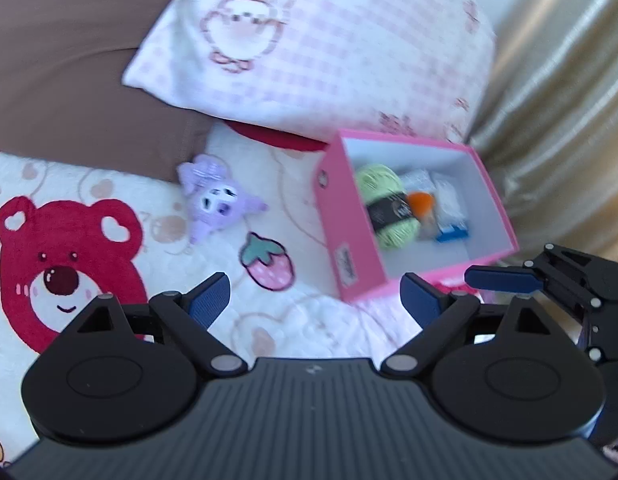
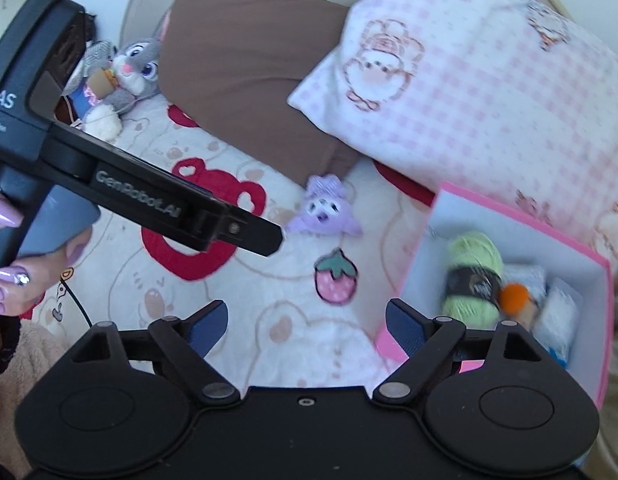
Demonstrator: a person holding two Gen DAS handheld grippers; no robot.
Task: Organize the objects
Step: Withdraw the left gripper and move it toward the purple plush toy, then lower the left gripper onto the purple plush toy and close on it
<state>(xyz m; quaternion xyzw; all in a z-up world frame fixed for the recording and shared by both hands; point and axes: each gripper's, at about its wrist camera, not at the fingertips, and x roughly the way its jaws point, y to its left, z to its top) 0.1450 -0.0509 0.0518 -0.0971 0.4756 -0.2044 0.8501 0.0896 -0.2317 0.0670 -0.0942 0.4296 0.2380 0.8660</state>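
Note:
A pink box point(image 1: 351, 220) lies open on the bed. Inside are a green yarn ball point(image 1: 383, 208), an orange pompom point(image 1: 421, 202) and white packets point(image 1: 449, 200). A purple plush toy point(image 1: 215, 200) lies on the sheet left of the box. My left gripper point(image 1: 315, 296) is open and empty, low over the sheet between plush and box. My right gripper point(image 2: 308, 318) is also open and empty, its right finger by the box's point(image 2: 509, 210) near left corner. The yarn point(image 2: 473, 272) and the plush point(image 2: 323, 212) show here too. The left gripper point(image 2: 275, 240) comes in from the left, held by a hand point(image 2: 13, 276).
A pink checked pillow point(image 1: 329, 40) and a brown pillow point(image 1: 69, 80) lie behind the box. The sheet carries a red bear print point(image 1: 69, 264). A gold curtain point(image 1: 569, 100) hangs right of the box. A grey rabbit plush point(image 2: 135, 66) sits at the far left.

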